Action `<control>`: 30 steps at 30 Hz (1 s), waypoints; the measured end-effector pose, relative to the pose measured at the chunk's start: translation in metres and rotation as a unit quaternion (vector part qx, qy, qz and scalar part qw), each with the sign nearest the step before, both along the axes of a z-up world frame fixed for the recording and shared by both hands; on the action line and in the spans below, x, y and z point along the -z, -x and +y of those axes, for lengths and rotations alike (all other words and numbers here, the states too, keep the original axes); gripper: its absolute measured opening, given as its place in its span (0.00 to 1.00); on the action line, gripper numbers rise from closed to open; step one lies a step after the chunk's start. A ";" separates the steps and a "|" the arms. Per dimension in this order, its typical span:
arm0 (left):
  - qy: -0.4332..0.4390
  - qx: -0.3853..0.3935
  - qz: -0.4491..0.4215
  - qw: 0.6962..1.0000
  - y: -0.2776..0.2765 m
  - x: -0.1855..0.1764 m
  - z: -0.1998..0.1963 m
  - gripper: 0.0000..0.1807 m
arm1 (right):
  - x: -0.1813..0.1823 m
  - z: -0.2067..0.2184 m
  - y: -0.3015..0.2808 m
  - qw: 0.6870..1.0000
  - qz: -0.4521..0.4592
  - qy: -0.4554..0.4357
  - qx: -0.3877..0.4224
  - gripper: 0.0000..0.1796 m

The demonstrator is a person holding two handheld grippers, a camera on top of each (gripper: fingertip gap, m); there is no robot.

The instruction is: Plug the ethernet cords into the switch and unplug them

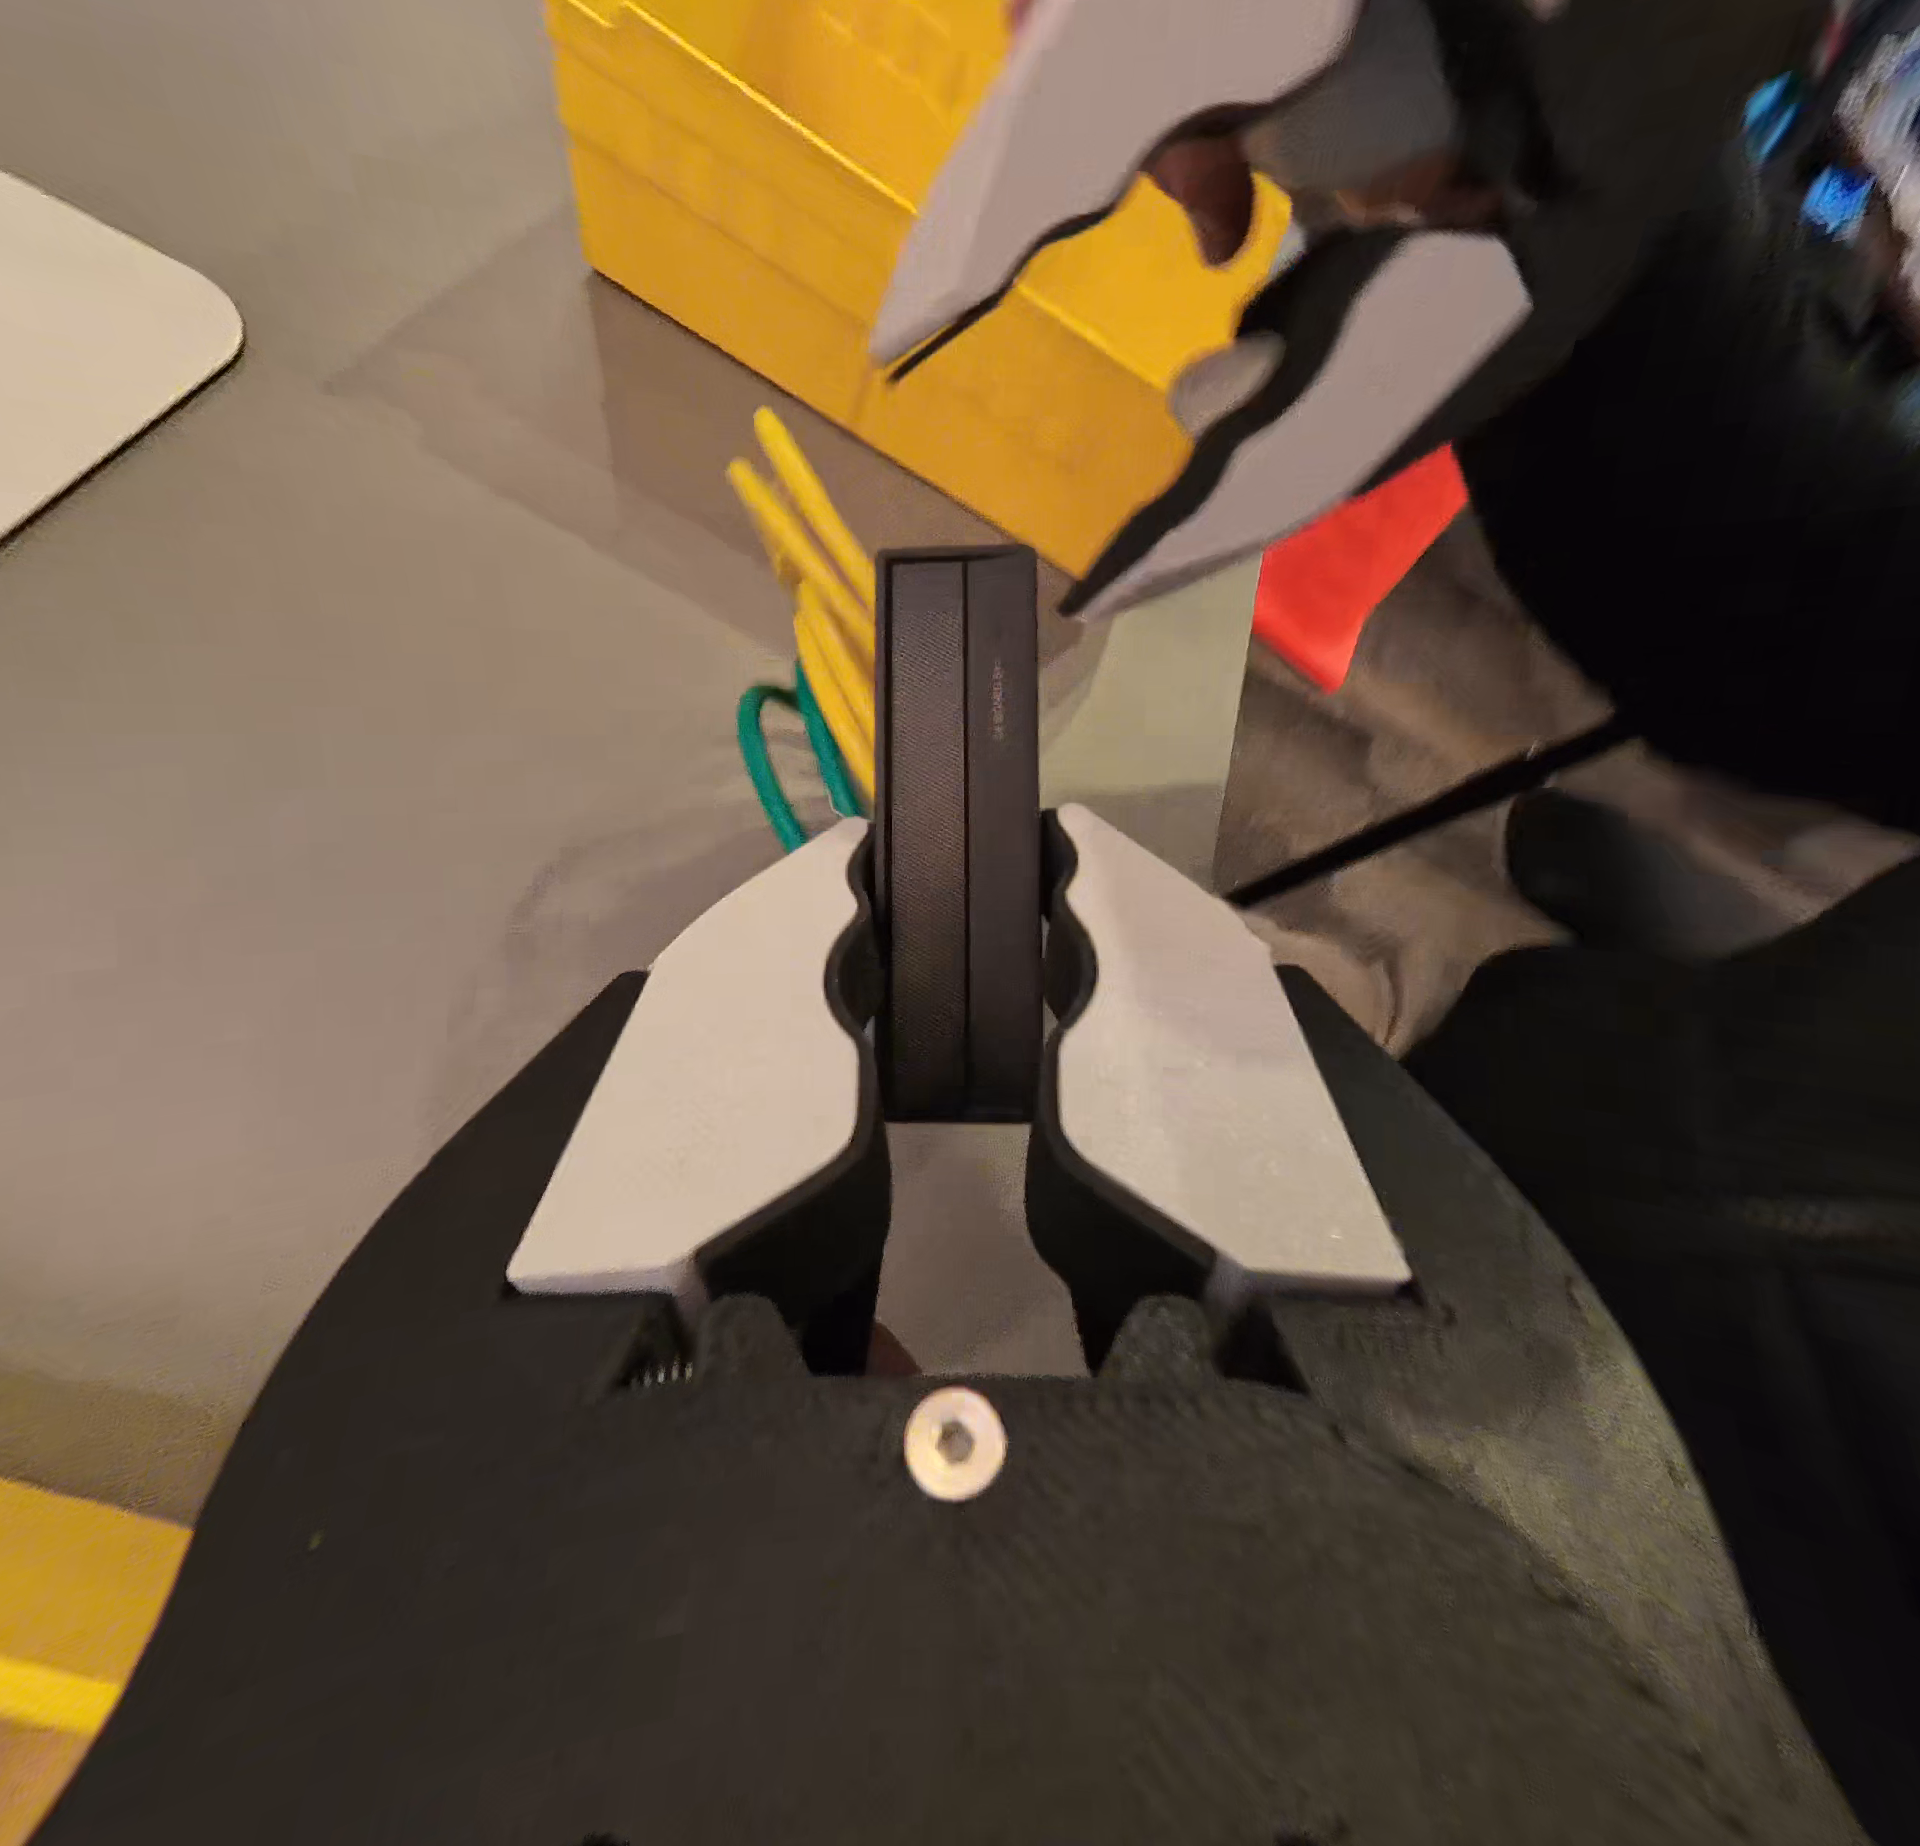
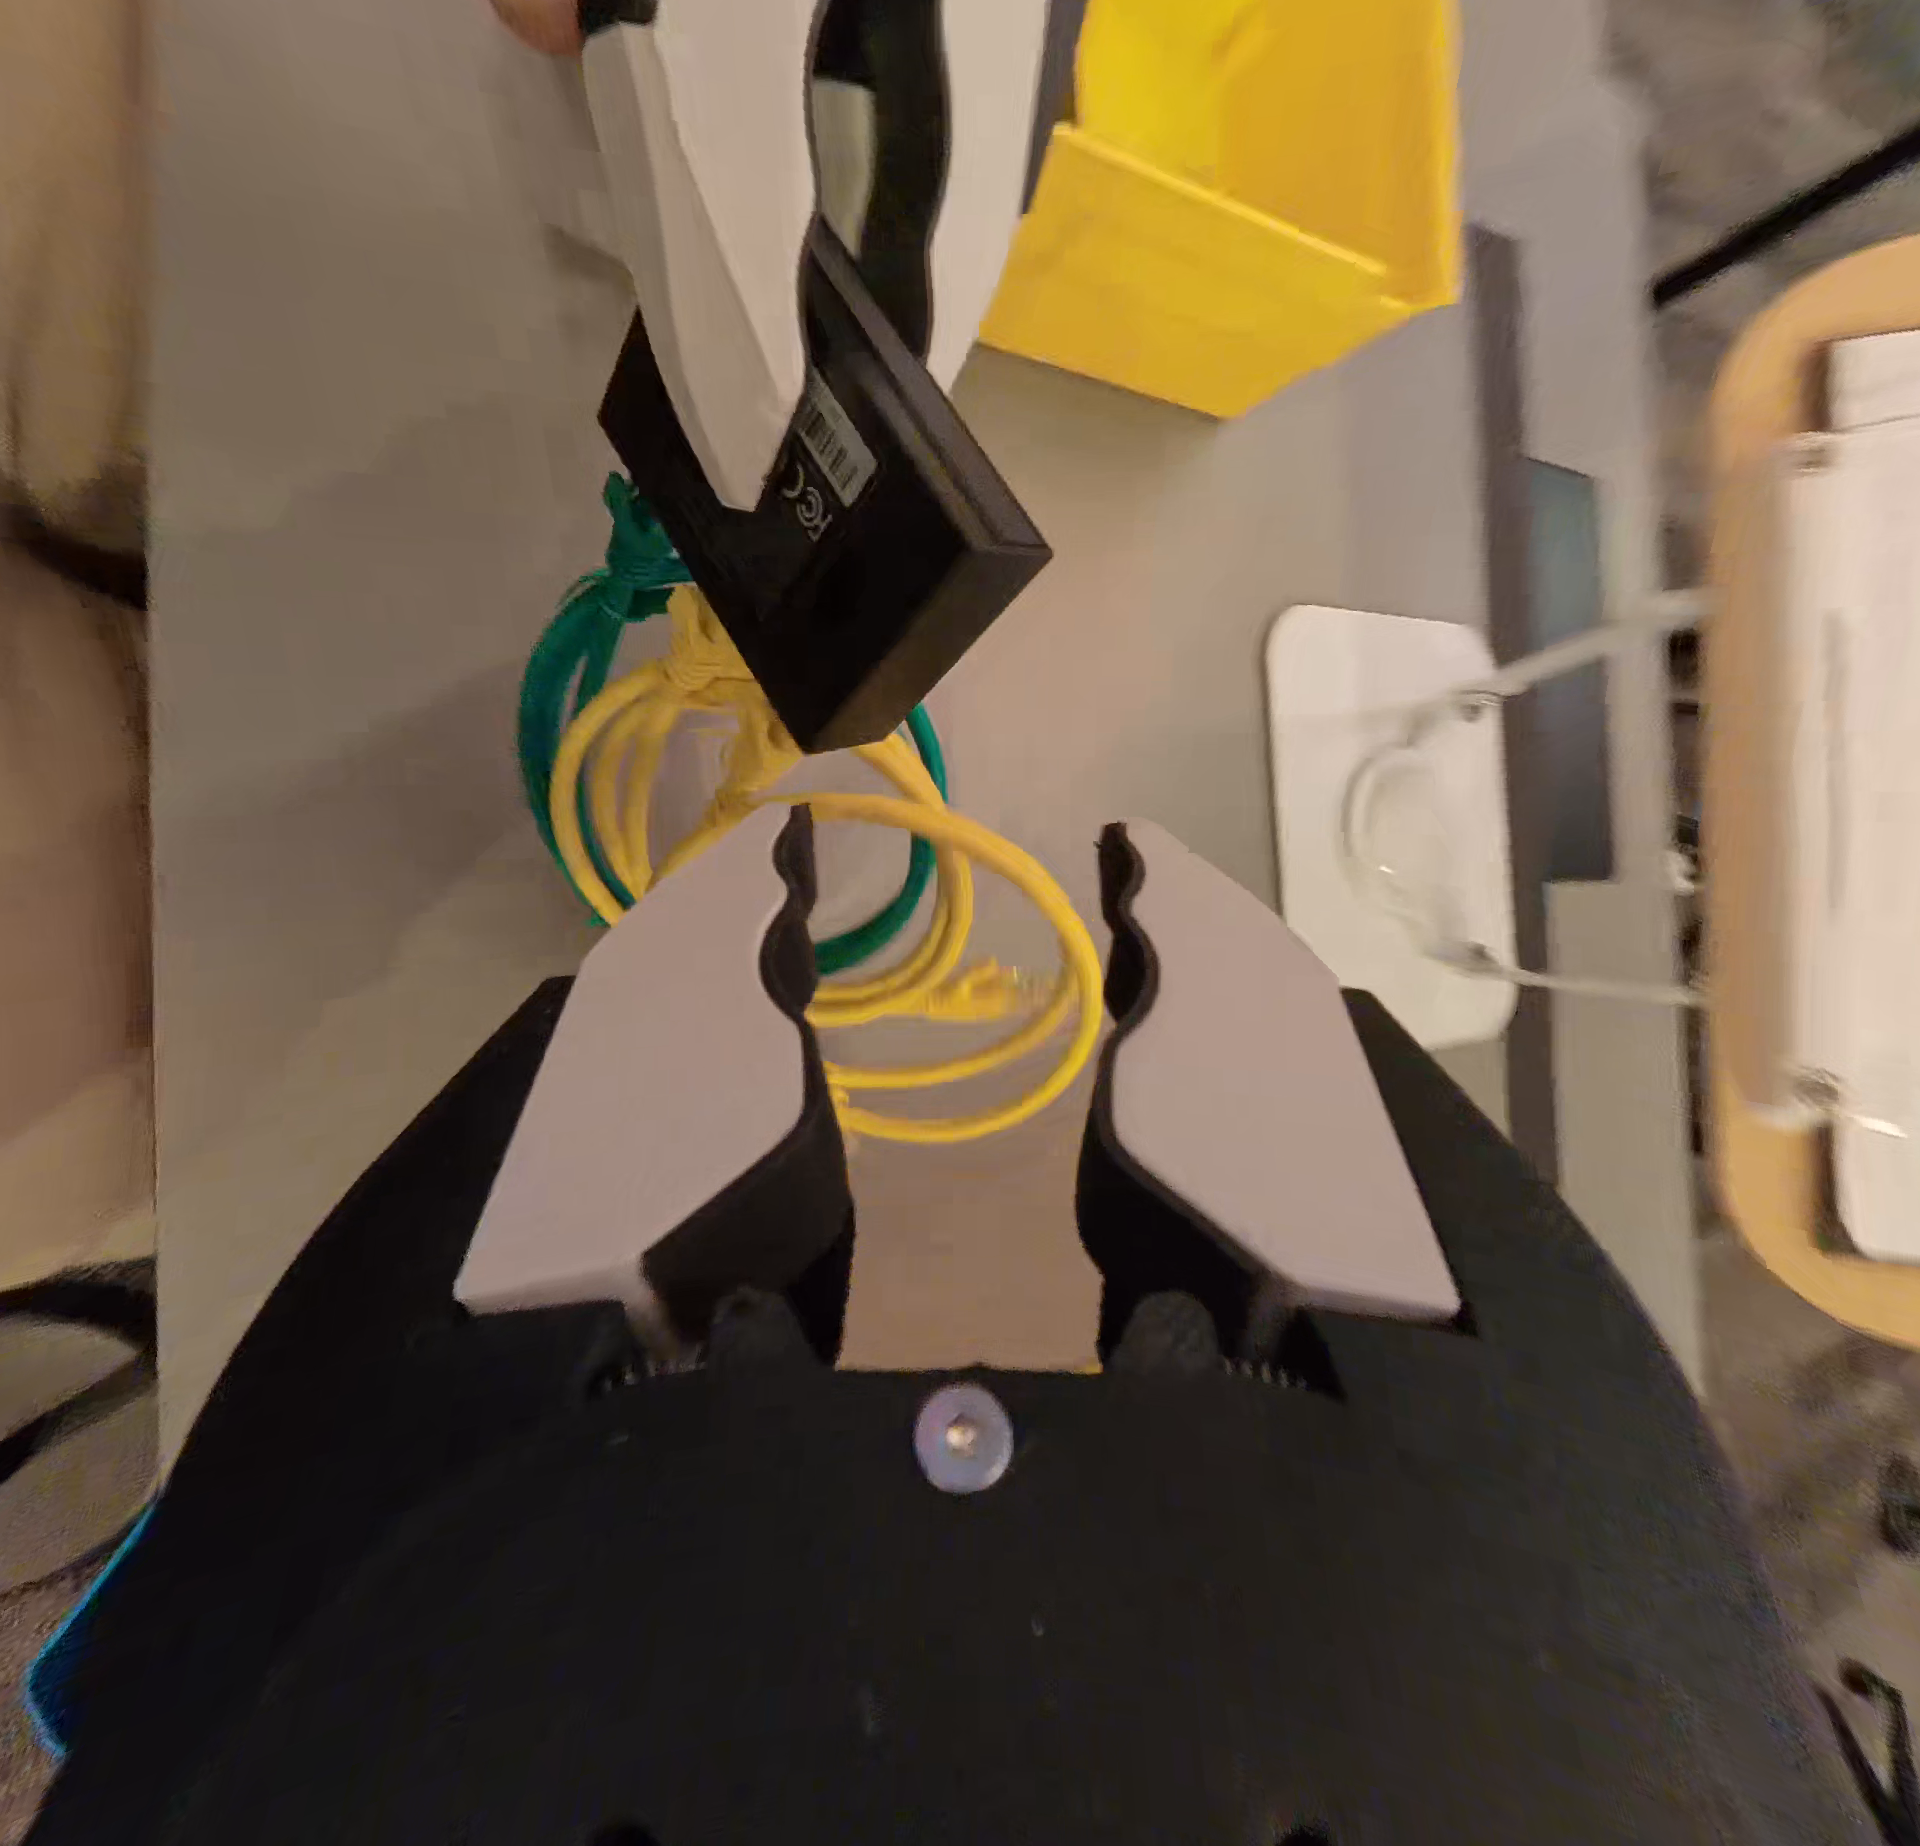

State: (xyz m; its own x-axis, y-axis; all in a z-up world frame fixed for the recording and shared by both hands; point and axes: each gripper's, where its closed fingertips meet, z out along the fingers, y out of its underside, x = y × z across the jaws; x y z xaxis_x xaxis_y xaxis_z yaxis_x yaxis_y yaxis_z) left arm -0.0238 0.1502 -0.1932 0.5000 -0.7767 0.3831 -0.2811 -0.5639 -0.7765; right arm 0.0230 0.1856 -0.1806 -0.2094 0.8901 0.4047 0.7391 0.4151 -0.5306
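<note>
The left hand-held gripper is clamped on the switch, gripping its two broad faces. The switch is a flat black box held on edge, clear of the grey surface. In the right wrist view the same switch hangs tilted from the left hand-held gripper, with a sticker on the exposed face.

The right hand-held gripper is spread wide and holds nothing. In the left wrist view it hovers above and to the right of the switch, near its top edge, not touching it.

The yellow cords lie coiled on the surface, directly below the right hand-held gripper. A yellow connector shows inside the coil, unplugged. The green cord lies coiled beside and partly under the yellow cords. Both bundles are tied near the switch's lower edge. Whether any cord is seated in a port cannot be told.

A yellow bin stands on the surface behind the switch. A white pad lies at the far left.
</note>
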 end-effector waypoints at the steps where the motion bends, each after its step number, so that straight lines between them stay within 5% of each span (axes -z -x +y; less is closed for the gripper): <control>1: 0.010 -0.018 -0.019 1.000 0.002 -0.002 0.003 0.15 | -0.006 -0.004 -0.002 1.000 0.010 -0.008 0.013 0.32; 8: 0.065 -0.132 -0.113 0.983 0.008 -0.003 0.019 0.15 | 0.019 -0.050 0.007 0.988 0.078 0.018 0.135 0.42; 12: 0.089 -0.178 -0.191 0.961 0.004 -0.015 0.028 0.15 | 0.053 -0.049 0.018 0.978 0.080 -0.070 0.180 0.44; 14: 0.100 -0.190 -0.221 0.951 -0.001 -0.020 0.029 0.15 | 0.051 -0.028 0.014 0.956 0.075 -0.201 0.201 0.43; 17: 0.121 -0.206 -0.270 0.933 -0.007 -0.027 0.027 0.15 | 0.034 -0.013 0.014 0.931 0.092 -0.286 0.208 0.38; 22: 0.165 -0.212 -0.338 0.902 -0.008 -0.025 0.023 0.17 | 0.020 -0.001 0.005 0.923 0.098 -0.325 0.180 0.16; 30: 0.033 -0.160 -0.261 0.951 -0.012 -0.039 0.011 0.43 | 0.006 0.000 -0.010 0.943 0.111 -0.271 0.159 0.08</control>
State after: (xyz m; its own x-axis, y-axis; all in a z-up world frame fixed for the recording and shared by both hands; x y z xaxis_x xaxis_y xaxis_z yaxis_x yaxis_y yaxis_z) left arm -0.0120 0.1608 -0.1544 0.4355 -0.5820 0.6867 0.3276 -0.6080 -0.7232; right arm 0.0331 0.1857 -0.1862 0.1770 0.5437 0.8204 0.7672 0.4459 -0.4611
